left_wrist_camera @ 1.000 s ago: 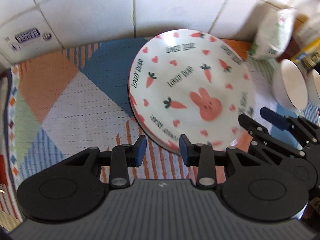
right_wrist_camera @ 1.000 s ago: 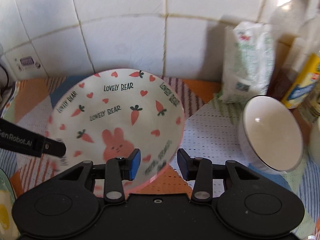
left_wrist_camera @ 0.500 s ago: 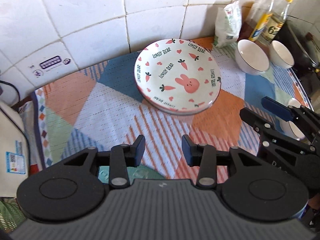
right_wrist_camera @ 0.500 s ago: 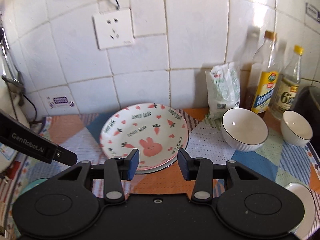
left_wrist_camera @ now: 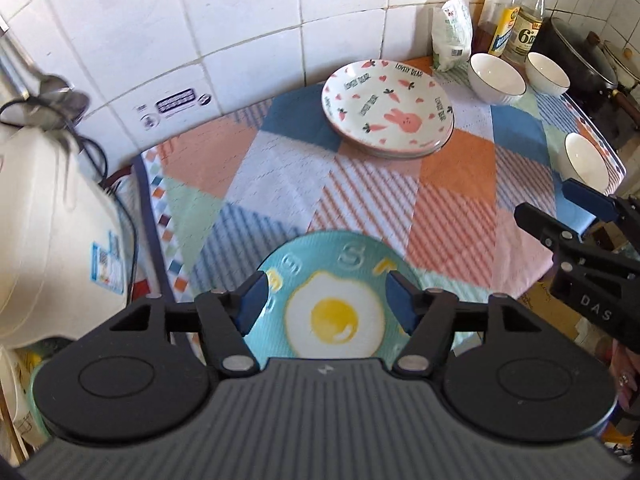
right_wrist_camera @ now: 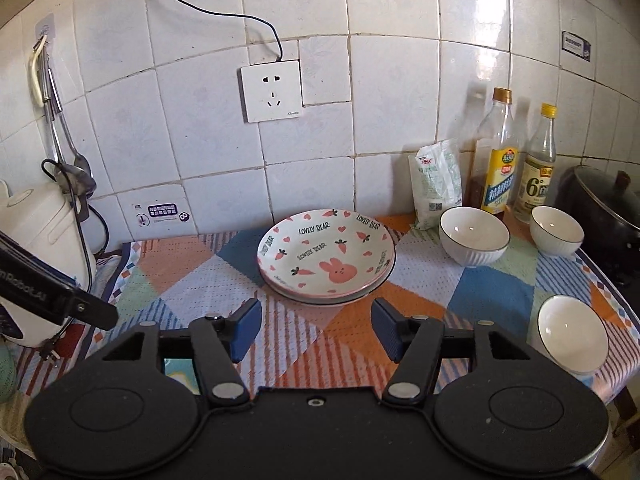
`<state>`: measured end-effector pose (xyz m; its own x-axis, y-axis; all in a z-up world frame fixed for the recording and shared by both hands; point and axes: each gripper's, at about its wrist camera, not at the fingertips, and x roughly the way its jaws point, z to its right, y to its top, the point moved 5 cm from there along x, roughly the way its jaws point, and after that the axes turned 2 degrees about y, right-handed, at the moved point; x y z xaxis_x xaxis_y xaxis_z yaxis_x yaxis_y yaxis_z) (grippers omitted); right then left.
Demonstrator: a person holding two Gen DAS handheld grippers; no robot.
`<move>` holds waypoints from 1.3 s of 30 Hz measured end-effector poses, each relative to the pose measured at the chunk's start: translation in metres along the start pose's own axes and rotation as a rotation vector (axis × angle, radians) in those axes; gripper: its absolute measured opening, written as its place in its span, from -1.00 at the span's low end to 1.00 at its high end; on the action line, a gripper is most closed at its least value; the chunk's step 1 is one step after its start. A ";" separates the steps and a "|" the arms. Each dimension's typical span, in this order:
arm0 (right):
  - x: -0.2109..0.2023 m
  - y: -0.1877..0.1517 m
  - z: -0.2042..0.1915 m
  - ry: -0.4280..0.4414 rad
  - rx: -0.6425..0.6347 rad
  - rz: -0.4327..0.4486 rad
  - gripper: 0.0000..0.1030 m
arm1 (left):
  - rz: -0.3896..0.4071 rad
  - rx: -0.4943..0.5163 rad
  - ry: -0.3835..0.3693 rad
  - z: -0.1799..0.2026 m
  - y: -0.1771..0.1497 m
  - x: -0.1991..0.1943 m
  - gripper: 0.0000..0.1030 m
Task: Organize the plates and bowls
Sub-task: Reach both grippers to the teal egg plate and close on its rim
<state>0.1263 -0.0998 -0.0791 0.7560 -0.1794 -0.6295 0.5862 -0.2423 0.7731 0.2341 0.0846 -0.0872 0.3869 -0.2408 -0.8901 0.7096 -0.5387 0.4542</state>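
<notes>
A rabbit-and-carrot plate (left_wrist_camera: 387, 109) (right_wrist_camera: 326, 254) sits stacked on another plate at the back of the patterned cloth. A blue fried-egg plate (left_wrist_camera: 334, 300) lies at the front edge, right under my left gripper (left_wrist_camera: 326, 304), which is open and empty with a finger on either side above it. My right gripper (right_wrist_camera: 316, 330) is open and empty, held above the cloth in front of the rabbit plate. Three white bowls stand on the right: two at the back (right_wrist_camera: 474, 240) (right_wrist_camera: 557, 235) and one near the front edge (right_wrist_camera: 573, 338).
A white rice cooker (left_wrist_camera: 48, 240) stands at the left. A bag (right_wrist_camera: 434, 182), two bottles (right_wrist_camera: 498, 160) and a black pot (right_wrist_camera: 608, 208) stand at the back right. The table's right edge (left_wrist_camera: 616, 152) drops off beside the front bowl.
Both grippers have pulled back and up from the rabbit plate, which stays on the stack, and opened wider. The fried-egg plate has come into view under the left gripper.
</notes>
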 end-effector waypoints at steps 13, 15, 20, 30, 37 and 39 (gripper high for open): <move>-0.017 -0.054 -0.034 0.079 0.046 0.005 0.37 | 0.002 -0.043 0.064 -0.026 -0.064 -0.002 0.53; -0.014 -0.061 -0.035 0.083 0.068 0.004 0.37 | -0.004 -0.061 0.047 -0.031 -0.071 0.007 0.53; 0.005 -0.084 -0.038 0.124 0.134 -0.029 0.38 | -0.057 -0.104 0.031 -0.045 -0.089 0.028 0.53; 0.058 -0.139 -0.054 0.207 0.236 -0.167 0.37 | -0.063 -0.125 -0.008 -0.081 -0.110 0.069 0.53; 0.074 -0.153 -0.050 0.266 0.396 -0.184 -0.15 | -0.042 -0.103 -0.045 -0.087 -0.118 0.111 0.43; 0.077 -0.151 -0.054 0.263 0.370 -0.203 -0.31 | 0.011 -0.113 -0.061 -0.091 -0.115 0.114 0.41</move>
<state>0.1113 -0.0256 -0.2402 0.7130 0.1415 -0.6868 0.6227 -0.5780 0.5274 0.2503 0.1919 -0.2376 0.3611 -0.2964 -0.8842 0.7686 -0.4423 0.4622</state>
